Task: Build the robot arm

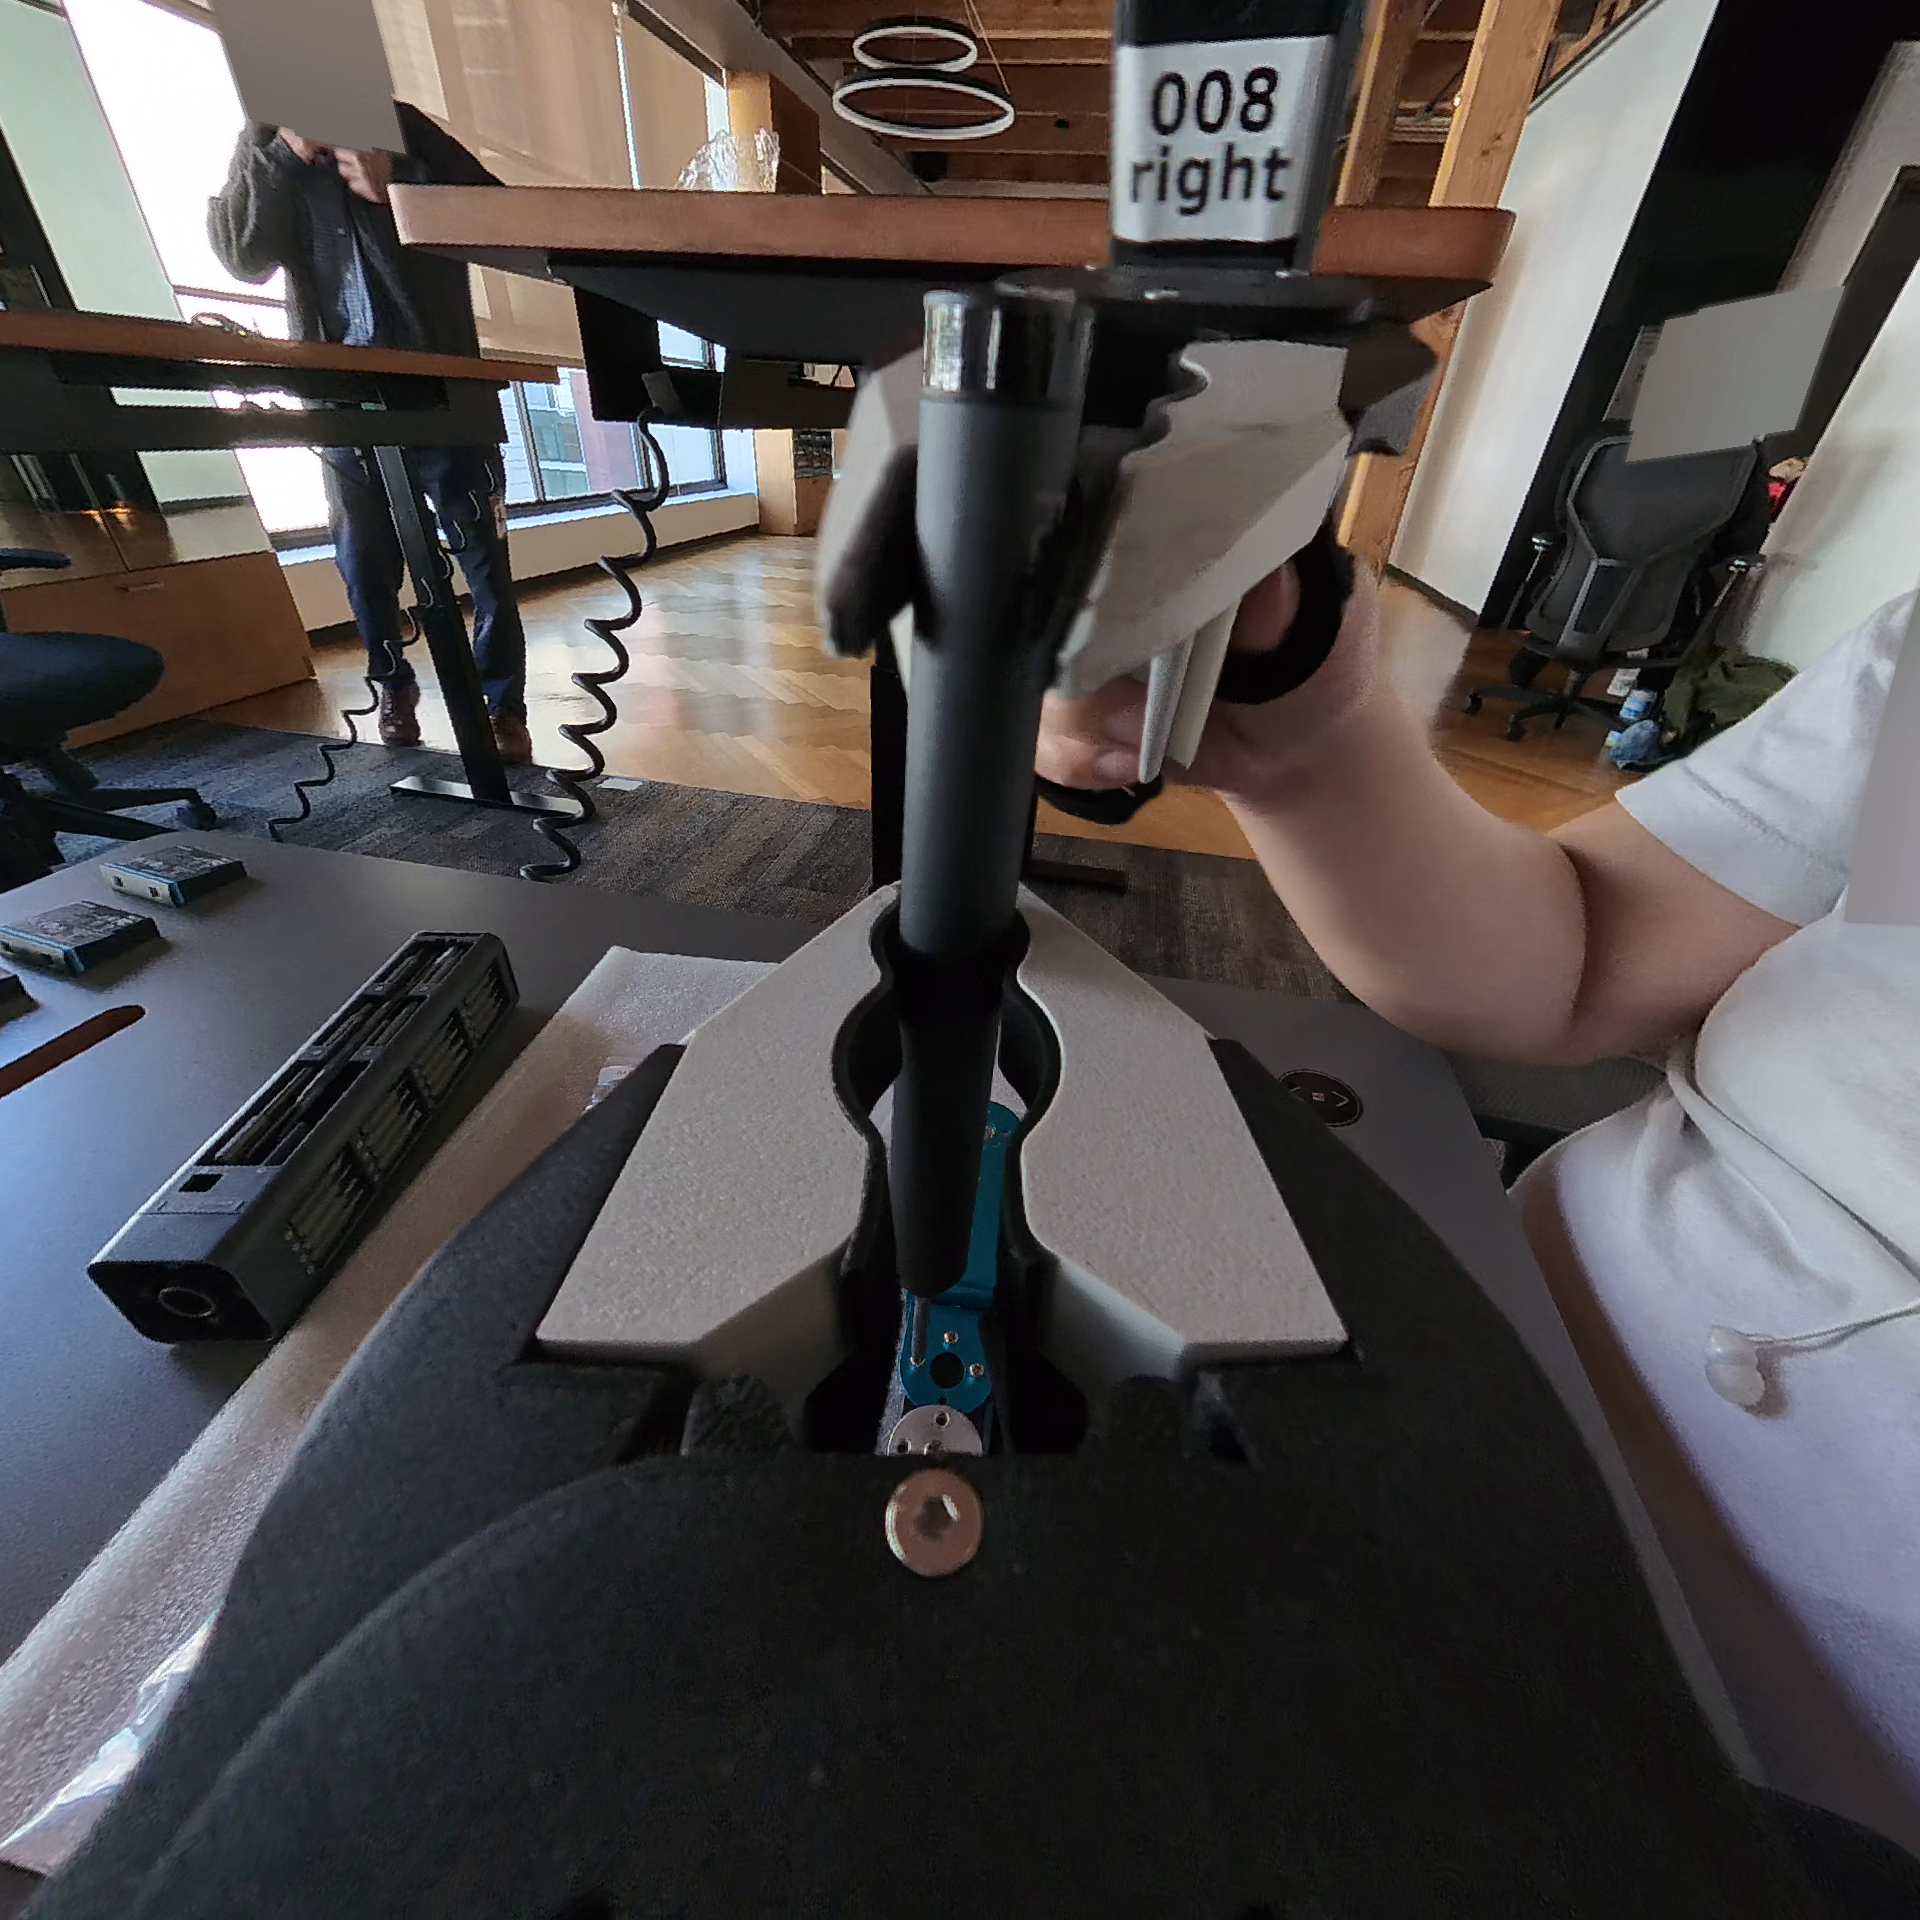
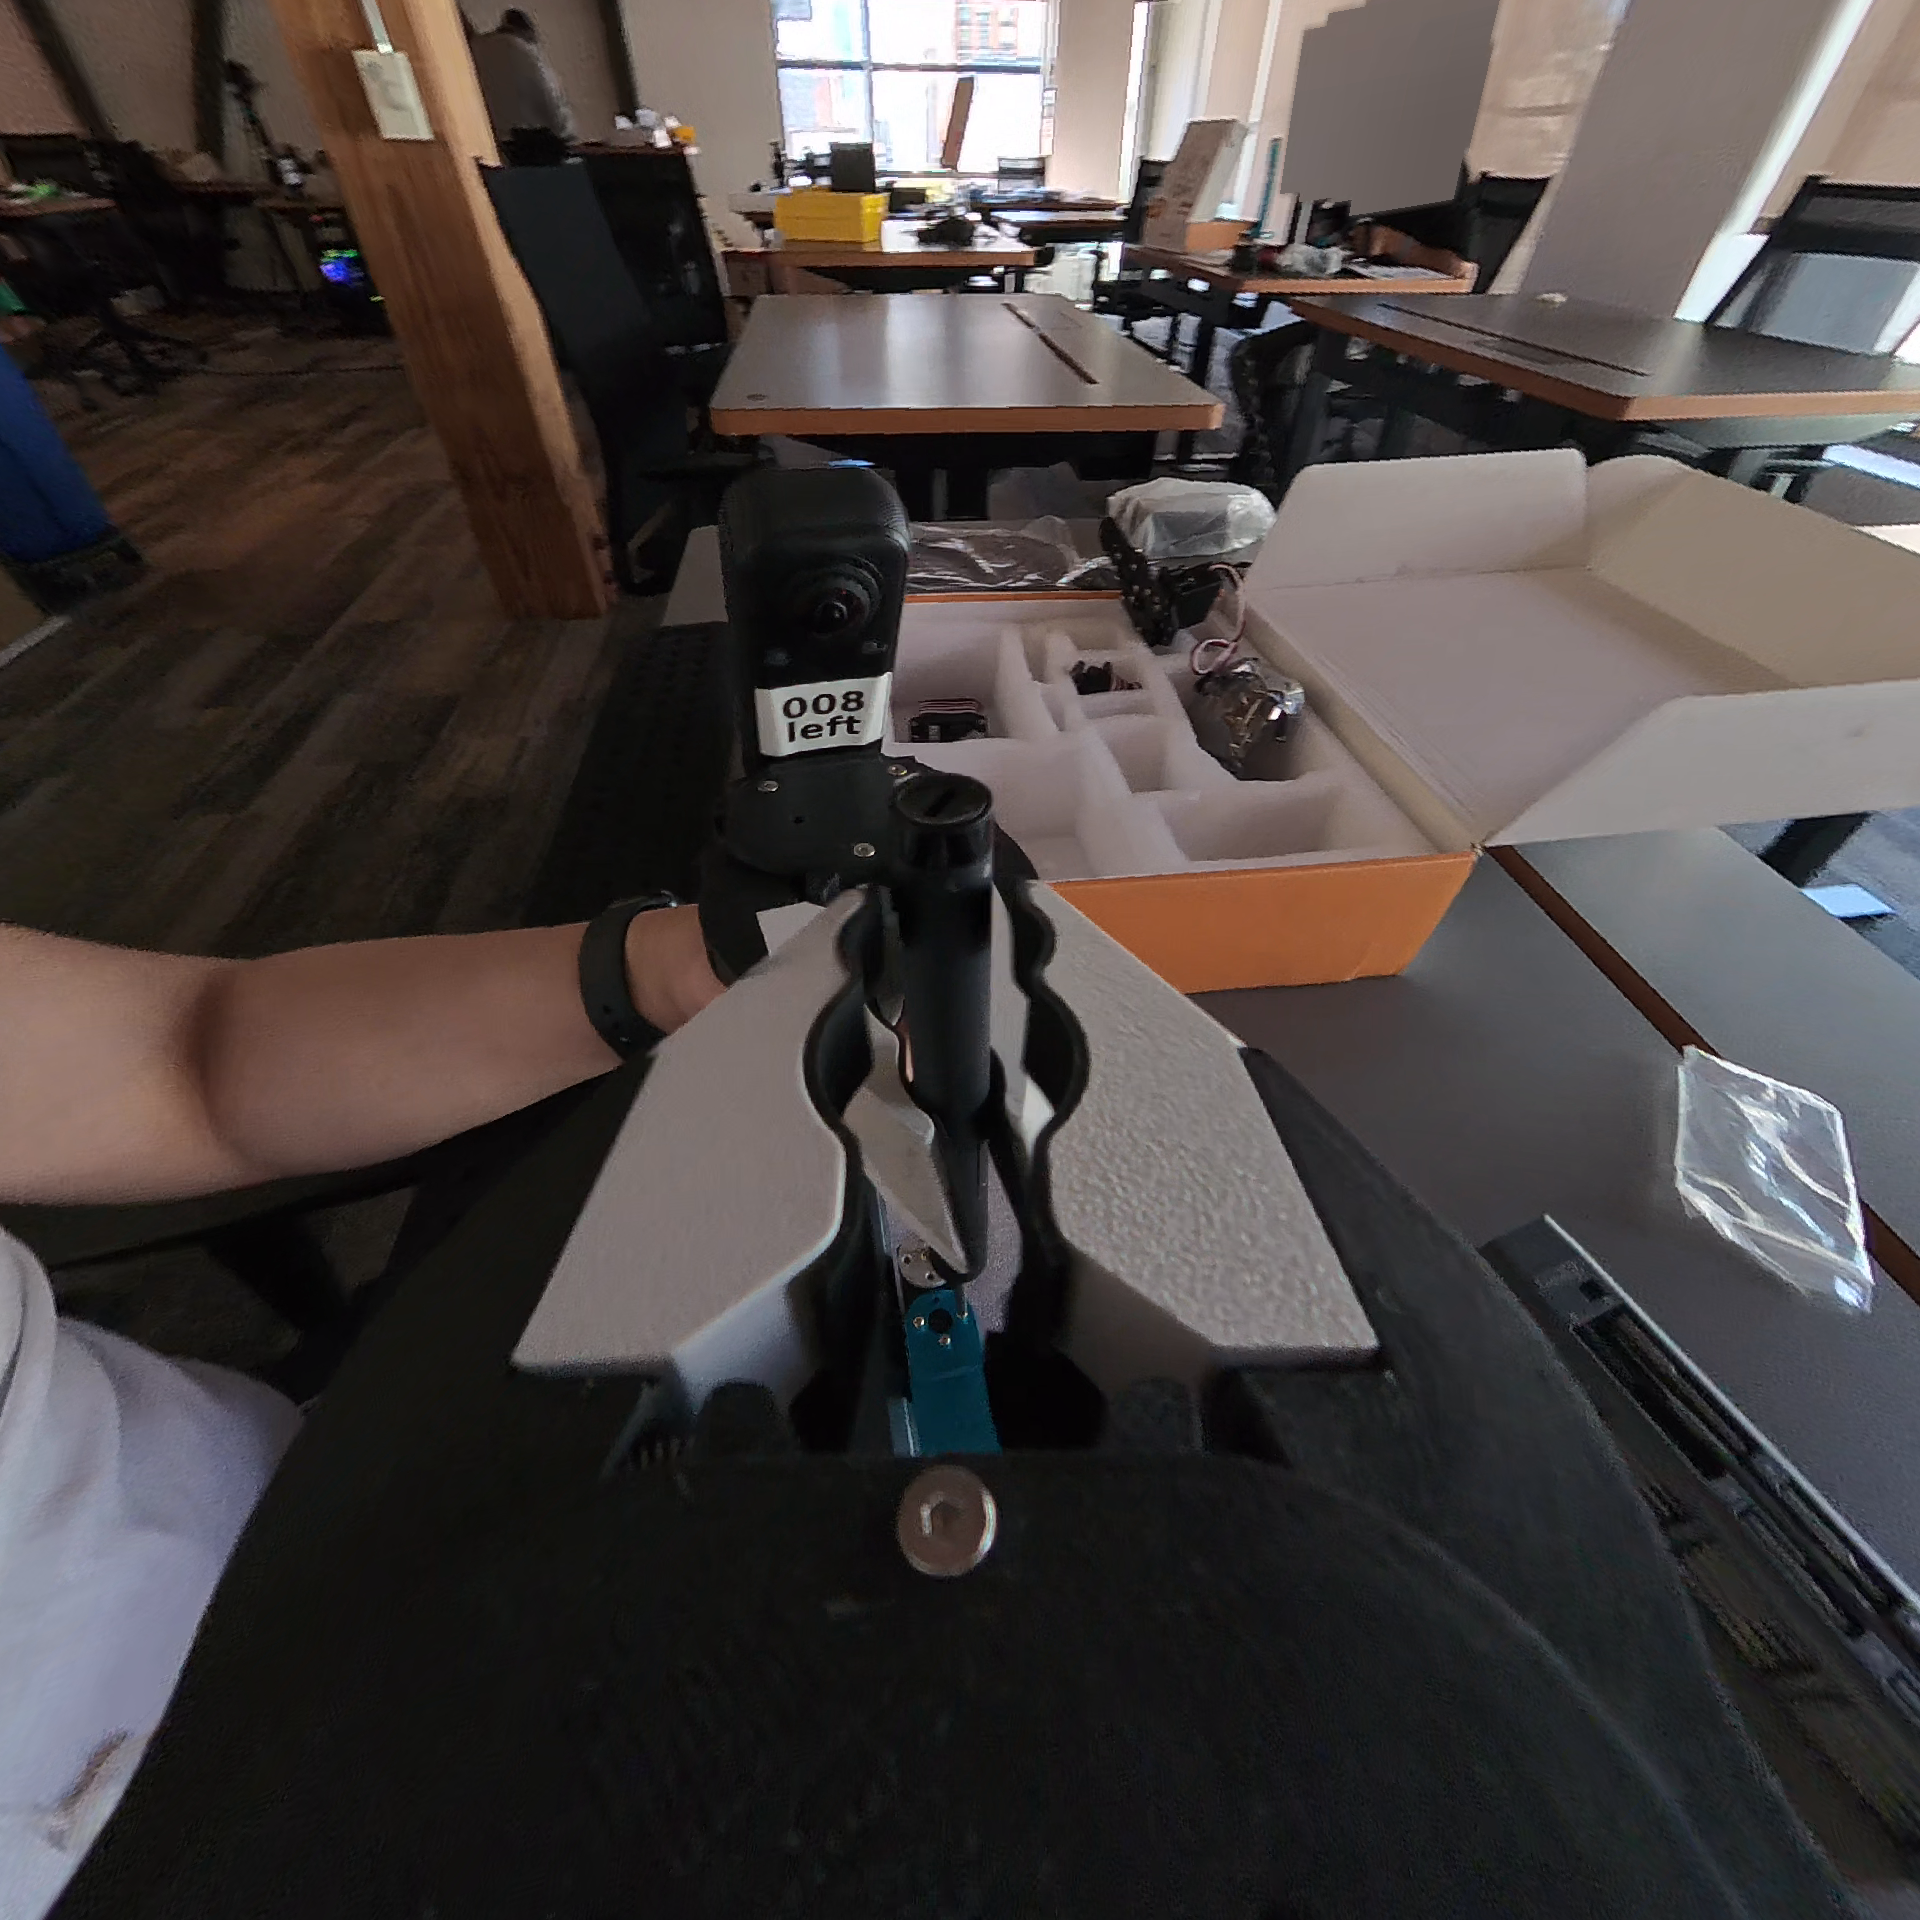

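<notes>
Desk (image 1: 156, 1091) | left gripper (image 1: 951, 935) – jaws narrow, clamping bracket (image 1: 961, 1340) | right gripper (image 2: 940, 914) – closed round driver (image 1: 961, 675), tip at bracket hole

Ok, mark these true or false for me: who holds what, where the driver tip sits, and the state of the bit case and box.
1. The right gripper clamps the black screwdriver. True.
2. The left gripper holds the teal bracket. True.
3. The screwdriver's tip is well clear of the bracket. False: it meets the bracket's face.
4. The black bit case is closed. False: it lies open, with rows of bits showing.
5. The orange box has its lid up. True.
</notes>
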